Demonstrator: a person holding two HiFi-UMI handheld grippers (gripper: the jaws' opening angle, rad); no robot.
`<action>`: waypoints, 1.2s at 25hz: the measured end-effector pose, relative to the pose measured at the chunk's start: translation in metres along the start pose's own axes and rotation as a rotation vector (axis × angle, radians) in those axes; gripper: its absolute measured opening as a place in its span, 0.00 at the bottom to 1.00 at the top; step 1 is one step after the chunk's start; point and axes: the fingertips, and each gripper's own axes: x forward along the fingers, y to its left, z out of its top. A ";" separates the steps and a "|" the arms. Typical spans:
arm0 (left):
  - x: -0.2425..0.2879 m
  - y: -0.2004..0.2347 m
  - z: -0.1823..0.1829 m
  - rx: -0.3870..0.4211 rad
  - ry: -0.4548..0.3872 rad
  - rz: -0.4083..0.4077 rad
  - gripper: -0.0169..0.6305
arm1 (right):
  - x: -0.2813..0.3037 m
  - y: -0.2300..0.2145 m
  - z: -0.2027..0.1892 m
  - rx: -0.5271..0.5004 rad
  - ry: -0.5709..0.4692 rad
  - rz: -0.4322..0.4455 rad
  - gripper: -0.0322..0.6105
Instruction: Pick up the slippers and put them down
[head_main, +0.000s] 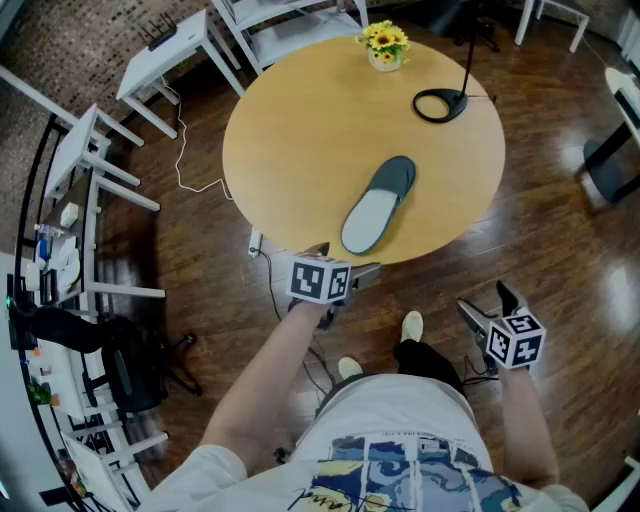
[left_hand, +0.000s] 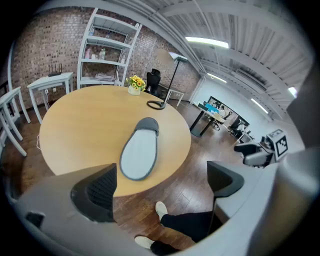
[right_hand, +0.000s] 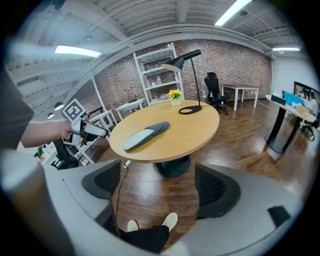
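One grey slipper (head_main: 378, 205) with a pale insole lies on the round wooden table (head_main: 290, 130), toe pointing away, heel near the front edge; it also shows as the slipper (left_hand: 141, 150) and the slipper (right_hand: 146, 134). My left gripper (head_main: 340, 268) hovers just off the table's front edge, short of the heel, jaws open and empty. My right gripper (head_main: 488, 310) hangs lower at the right, over the floor, open with nothing between its fingers. Only this single slipper is visible.
A pot of yellow flowers (head_main: 385, 46) and a black desk lamp base (head_main: 440, 104) stand at the table's far side. White shelving and small desks (head_main: 165, 50) line the left. The person's shoes (head_main: 411, 326) stand on the wooden floor below the table edge.
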 end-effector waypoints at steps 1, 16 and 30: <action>0.022 -0.001 0.018 0.000 0.001 0.015 0.91 | 0.000 -0.018 0.007 -0.011 0.003 0.002 0.80; 0.247 0.041 0.090 0.173 0.345 0.215 0.95 | -0.007 -0.174 0.004 0.094 0.061 0.065 0.79; 0.208 -0.012 0.134 0.171 0.252 0.193 0.82 | -0.021 -0.184 0.044 0.030 0.031 0.095 0.75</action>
